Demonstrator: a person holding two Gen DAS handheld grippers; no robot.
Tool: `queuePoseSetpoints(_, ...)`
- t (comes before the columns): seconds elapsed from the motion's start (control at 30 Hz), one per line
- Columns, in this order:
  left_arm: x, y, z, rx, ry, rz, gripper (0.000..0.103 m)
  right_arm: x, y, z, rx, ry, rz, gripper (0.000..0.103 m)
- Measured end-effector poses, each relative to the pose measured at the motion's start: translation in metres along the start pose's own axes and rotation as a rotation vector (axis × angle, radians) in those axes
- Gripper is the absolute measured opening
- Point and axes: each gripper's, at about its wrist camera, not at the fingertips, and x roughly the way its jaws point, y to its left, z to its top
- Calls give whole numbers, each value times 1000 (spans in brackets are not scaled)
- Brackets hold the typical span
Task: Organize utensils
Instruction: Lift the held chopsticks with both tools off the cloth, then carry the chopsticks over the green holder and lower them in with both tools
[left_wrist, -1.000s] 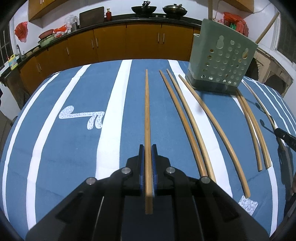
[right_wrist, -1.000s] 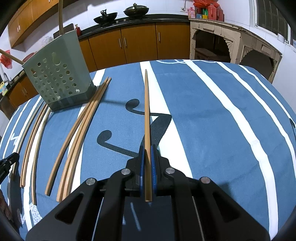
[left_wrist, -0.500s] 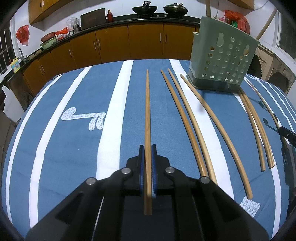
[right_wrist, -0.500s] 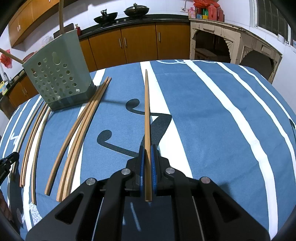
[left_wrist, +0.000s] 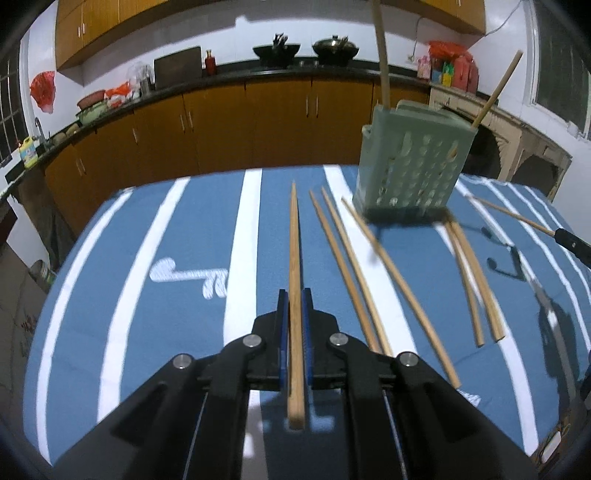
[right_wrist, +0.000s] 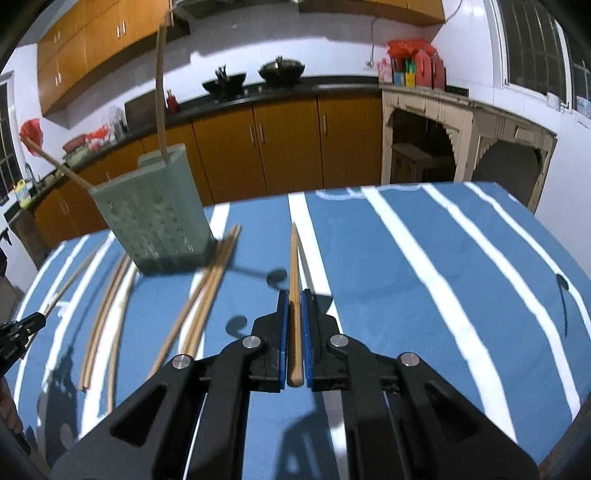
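Our left gripper (left_wrist: 294, 347) is clamped on a wooden chopstick (left_wrist: 294, 258) that points straight ahead. Loose chopsticks (left_wrist: 351, 273) lie on the striped cloth (left_wrist: 177, 236) just to its right, and the green perforated holder (left_wrist: 410, 166) stands ahead-right. Our right gripper (right_wrist: 294, 339) likewise pinches its own chopstick (right_wrist: 294, 266), the holder ahead-left. We should tilt each tip down over the holder's open top before releasing.
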Motion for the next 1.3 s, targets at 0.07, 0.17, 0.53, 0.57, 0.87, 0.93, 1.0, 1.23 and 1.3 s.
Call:
queuePoseSetpoints(0.07,-10,2,7,-3,-29,-5,8,-6,0,5,1,-25,6,8)
queuePoseSetpoints(0.17,-23,4,17,-4,-70,-8,8,-16,0,14,5,-65,15,8)
queuePoseSetpoints(0.53,-61,16,52,-53,-201,-45,8,-39,2,42,11,-168,46,8)
queuePoseSetpoints(0.57,-62,15,54,-54,-206,-47,8,-40,3,43,13,-172,51,8)
queuePoseSetpoints(0.87,-89,17,74,-55,-254,-91,8,-65,8,72,18,-222,133,8)
queuePoseSetpoints(0.93,-98,16,81,-48,-263,-116,8,-74,10,82,22,-240,163,8)
queuePoseSetpoints(1.0,-110,13,89,-31,-281,-135,8,-86,14,94,21,-266,201,8)
queuePoseSetpoints(1.23,-145,-12,114,22,-338,-217,8,-119,46,129,-42,-387,287,8)
queuePoseSetpoints(1.3,-153,-20,123,26,-357,-242,8,-124,55,138,-56,-422,300,8)
